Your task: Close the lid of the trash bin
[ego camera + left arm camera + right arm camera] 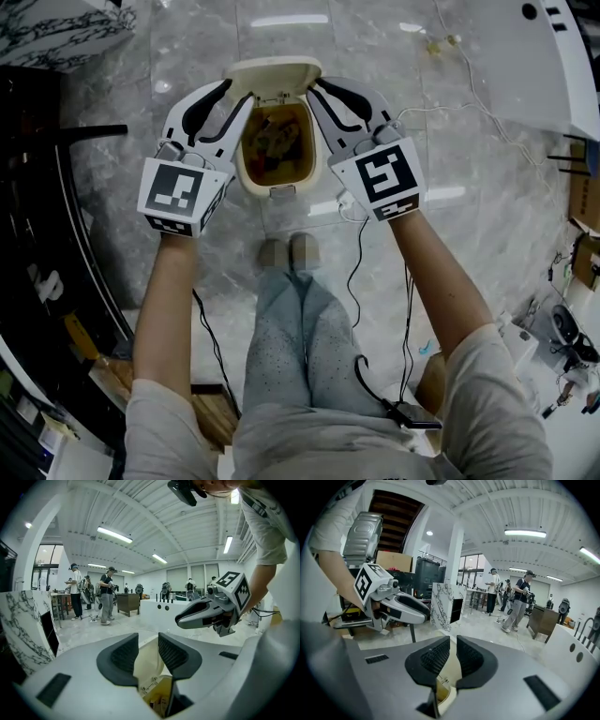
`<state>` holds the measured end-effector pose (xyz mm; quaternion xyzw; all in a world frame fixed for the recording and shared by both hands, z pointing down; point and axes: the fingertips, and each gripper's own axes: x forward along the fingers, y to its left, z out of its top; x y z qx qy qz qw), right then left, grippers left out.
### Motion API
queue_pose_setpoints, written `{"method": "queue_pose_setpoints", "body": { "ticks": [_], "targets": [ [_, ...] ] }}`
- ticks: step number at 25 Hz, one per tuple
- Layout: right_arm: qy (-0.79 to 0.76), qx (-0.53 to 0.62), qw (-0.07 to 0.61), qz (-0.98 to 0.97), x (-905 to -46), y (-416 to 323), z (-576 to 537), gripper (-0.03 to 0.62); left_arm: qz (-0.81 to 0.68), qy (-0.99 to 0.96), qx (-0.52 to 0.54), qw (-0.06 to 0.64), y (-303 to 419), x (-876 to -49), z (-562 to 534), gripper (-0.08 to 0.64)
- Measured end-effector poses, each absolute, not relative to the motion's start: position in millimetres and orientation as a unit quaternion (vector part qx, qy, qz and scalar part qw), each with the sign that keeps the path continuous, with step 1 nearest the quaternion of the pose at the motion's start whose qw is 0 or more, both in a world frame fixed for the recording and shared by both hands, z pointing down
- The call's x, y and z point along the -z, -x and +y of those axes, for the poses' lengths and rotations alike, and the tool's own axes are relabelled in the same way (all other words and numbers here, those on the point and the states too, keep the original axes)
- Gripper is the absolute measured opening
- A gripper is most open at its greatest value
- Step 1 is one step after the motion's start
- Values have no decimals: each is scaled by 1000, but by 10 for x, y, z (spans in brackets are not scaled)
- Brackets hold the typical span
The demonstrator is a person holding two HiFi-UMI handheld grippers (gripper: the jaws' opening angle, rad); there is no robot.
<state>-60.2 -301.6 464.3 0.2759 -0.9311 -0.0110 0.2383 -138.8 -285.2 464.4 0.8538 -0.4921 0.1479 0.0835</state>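
In the head view, a cream plastic trash bin [240, 164] is standing on the grey marble floor [469, 244] just ahead of the person's legs [291, 337]. Its rounded cream lid [272, 75] is tipped up and back, and colourful rubbish [274, 141] is showing inside. The left gripper [236, 94] and right gripper [317, 92] are flanking the bin, their tips reaching toward the lid's two sides. Whether either is touching it is hard to tell from here.

In the left gripper view, the left gripper [148, 644] is standing released, its ribbed black jaws apart. The lid [150, 665] is showing through the gap.

In the right gripper view, the right gripper [453, 649] is clenched, jaws drawn to a thin slit, with the lid's edge [450, 674] lying just below them.
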Motion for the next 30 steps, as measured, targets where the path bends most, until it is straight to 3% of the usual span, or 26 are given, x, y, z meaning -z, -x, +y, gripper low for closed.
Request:
{"method": "queue_pose_setpoints", "body": {
  "ticks": [7,9,30],
  "targets": [
    [-264,18,270,-926,-4884,610,-3217,43,-482,-852,-184,91,1446,-4905,-3073,124],
    [-255,12,276,-927,-4948,630,-3251,107,-477,-851,-200,93,1469,-4995,-3113,124],
    [-245,18,362,-899,-5498,646,-3636,127,-422,-849,-310,72,1593,-5442,-3406,152]
  ]
}}
